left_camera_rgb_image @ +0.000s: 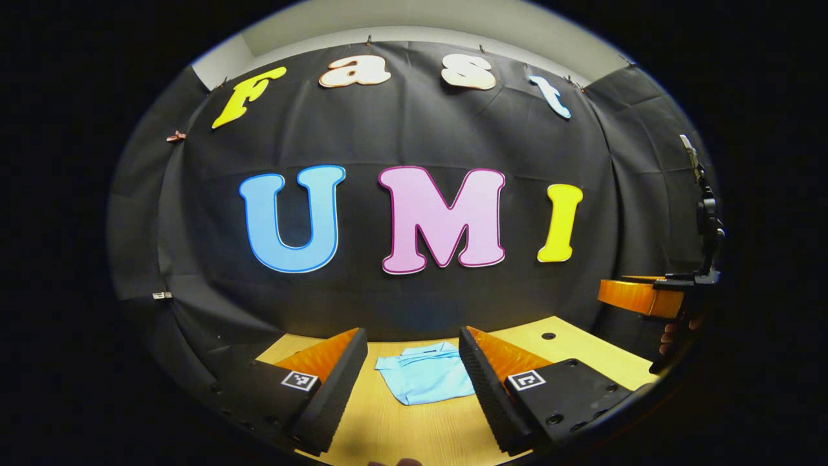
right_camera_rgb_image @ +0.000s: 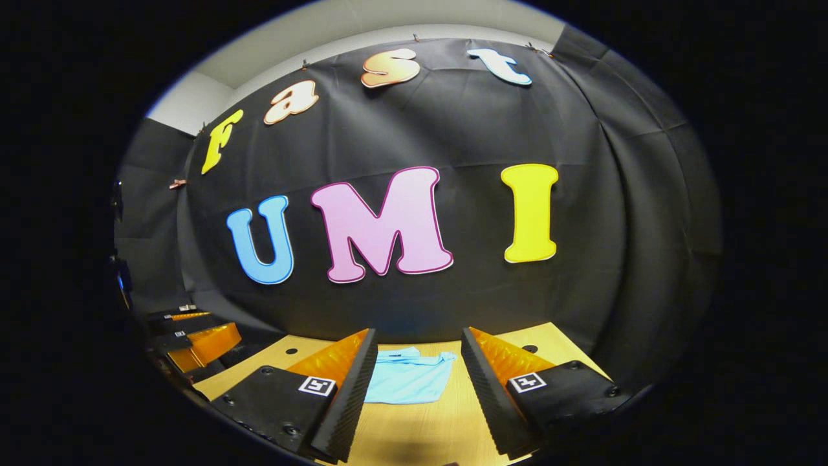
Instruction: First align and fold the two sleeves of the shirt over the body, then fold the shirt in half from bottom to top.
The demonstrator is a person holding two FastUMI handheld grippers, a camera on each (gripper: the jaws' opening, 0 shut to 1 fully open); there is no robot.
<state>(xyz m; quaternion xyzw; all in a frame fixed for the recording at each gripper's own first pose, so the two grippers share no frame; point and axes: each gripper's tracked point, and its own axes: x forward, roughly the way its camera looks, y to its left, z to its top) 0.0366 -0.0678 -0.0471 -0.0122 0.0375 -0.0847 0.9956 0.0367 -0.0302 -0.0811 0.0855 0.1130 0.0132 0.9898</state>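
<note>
Toward the tabletop's far edge: folded light-blue fabric shirt (left_camera_rgb_image: 425, 379) (right_camera_rgb_image: 407, 377) on pale wooden tabletop (left_camera_rgb_image: 414, 433).
Left gripper (left_camera_rgb_image: 413, 395): jaws released, empty.
Right gripper (right_camera_rgb_image: 419, 395): jaws released, empty.
Hidden: shirt's side edges behind fingers (left_camera_rgb_image: 336, 388).

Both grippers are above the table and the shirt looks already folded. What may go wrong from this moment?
1. The light blue shirt lies as a compact bundle with uneven edges; if the fold must be tidied, a grasp may catch only the top layer and undo it.
2. Both grippers' jaws stand open and away from the cloth; lowering the left gripper or right gripper carelessly could drag the shirt across the wooden table.
</note>
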